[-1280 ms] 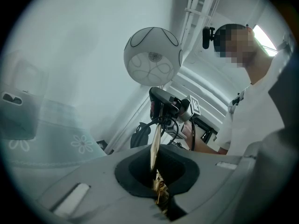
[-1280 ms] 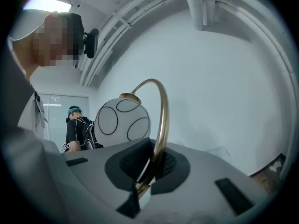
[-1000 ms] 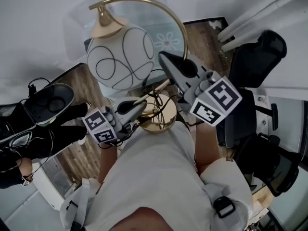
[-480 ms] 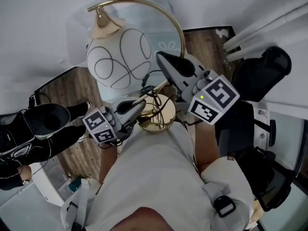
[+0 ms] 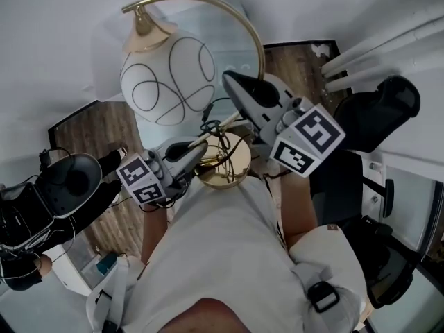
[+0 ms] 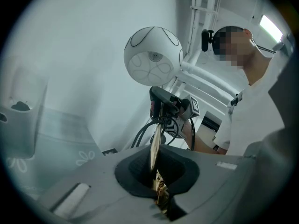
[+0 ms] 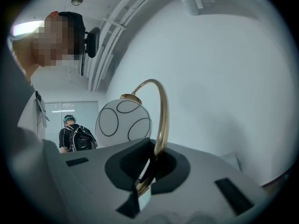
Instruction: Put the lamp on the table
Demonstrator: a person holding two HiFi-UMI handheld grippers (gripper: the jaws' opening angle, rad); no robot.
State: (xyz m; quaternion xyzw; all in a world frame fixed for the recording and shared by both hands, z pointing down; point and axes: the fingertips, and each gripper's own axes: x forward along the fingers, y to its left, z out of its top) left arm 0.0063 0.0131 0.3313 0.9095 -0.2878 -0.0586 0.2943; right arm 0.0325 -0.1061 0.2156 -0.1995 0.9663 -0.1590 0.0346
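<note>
Clamping brass with both tongs, we have the lamp up in front of our chest, not yet on any table. The left gripper is closed tight on the thin straight rod. The right gripper is closed tight on the curved arc.

Why two grips? We judge the lamp top-heavy: the globe hangs from the arc's far end. One hold low by the base and one higher up should stop it swinging or twisting. From above, the left gripper sits at 8 o'clock of the base, the right at 1 o'clock, and the globe hangs out at 11 o'clock. A black cord loops loose between the tongs, and we reckon it could snag at set-down.

Now the views. Only the head view gives us the base, the cord and the wood floor beneath, so it is where we judge the lamp to be lifted. The left gripper view alone shows the globe's underside and the right gripper facing us at 12 o'clock. It also shows a flower print on a pale panel at 8 o'clock, probably the table and near. The right gripper view gives the arc's sweep up to 12 o'clock, plus a person with a backpack at 9 o'clock, well apart.
</note>
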